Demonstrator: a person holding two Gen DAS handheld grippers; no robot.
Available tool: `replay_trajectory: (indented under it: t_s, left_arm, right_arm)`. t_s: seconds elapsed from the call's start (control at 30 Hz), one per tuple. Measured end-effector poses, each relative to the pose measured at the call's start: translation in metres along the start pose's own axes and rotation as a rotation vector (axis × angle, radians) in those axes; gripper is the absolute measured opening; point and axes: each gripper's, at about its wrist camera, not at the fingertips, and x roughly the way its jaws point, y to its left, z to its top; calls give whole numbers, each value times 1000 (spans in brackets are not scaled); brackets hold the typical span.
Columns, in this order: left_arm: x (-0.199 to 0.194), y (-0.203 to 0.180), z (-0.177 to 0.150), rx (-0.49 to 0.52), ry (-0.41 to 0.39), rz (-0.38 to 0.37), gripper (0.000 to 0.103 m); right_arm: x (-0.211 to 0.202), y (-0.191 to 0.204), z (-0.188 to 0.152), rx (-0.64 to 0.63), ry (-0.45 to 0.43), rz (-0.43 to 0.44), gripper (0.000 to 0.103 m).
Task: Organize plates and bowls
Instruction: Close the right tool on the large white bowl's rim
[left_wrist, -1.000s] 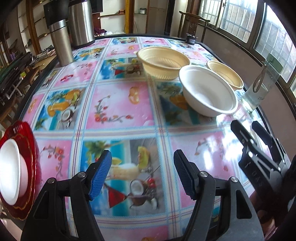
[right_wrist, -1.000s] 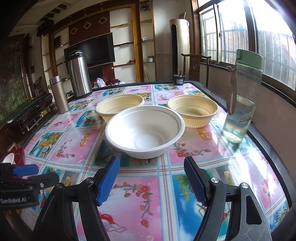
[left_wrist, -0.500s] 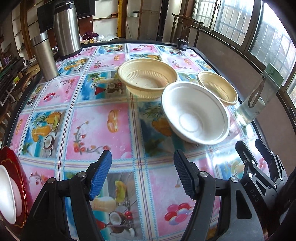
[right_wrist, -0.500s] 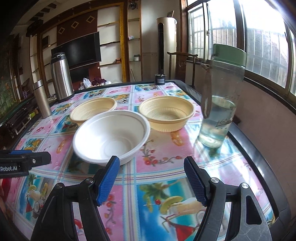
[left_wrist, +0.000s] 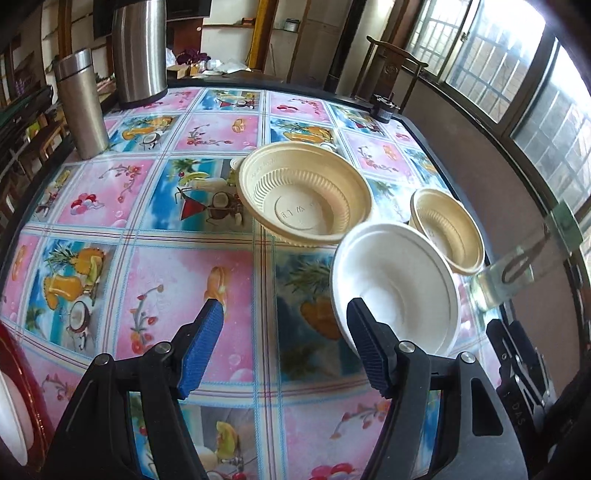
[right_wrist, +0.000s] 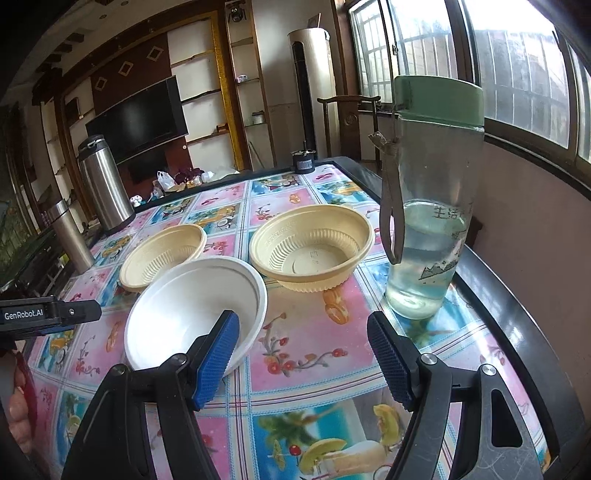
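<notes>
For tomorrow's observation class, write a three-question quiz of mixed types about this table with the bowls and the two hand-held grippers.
1. True or false: the left gripper is clamped on the white round foam bowl.
2. Multiple choice: how many ribbed beige plastic bowls stand on the patterned tablecloth? A one, B two, C three.
3. Fill in: the clear water bottle with the green lid stands nearest the table's ____ edge, seen from the right gripper.

Key
1. False; it is open and empty, as is the right one.
2. B: one bowl by the bottle, the other further left.
3. Right.
</notes>
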Motion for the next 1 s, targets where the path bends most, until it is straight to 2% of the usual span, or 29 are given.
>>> replay_trajectory:
  t_s: [0.17, 0.33, 0.67, 0.83, 1.0]
  left_arm:
    - [20, -1, 6, -48, 43, -30, 69]
    - [38, 0, 8, -106, 91, -71, 69]
    - [48, -1, 9, -175, 90, -137, 69]
    - [53, -8, 6, -168, 98, -147, 69]
    - [54, -12, 5, -144, 73, -112, 69]
  right_arm:
    - [15, -1, 5, 34, 15, 4, 74]
    - [35, -14, 5, 153, 68, 118, 74]
    - [48, -23, 1, 238, 118, 235, 74]
    - [57, -19, -1, 249, 153, 250, 74]
    - [65, -15, -2, 241, 175, 241, 74]
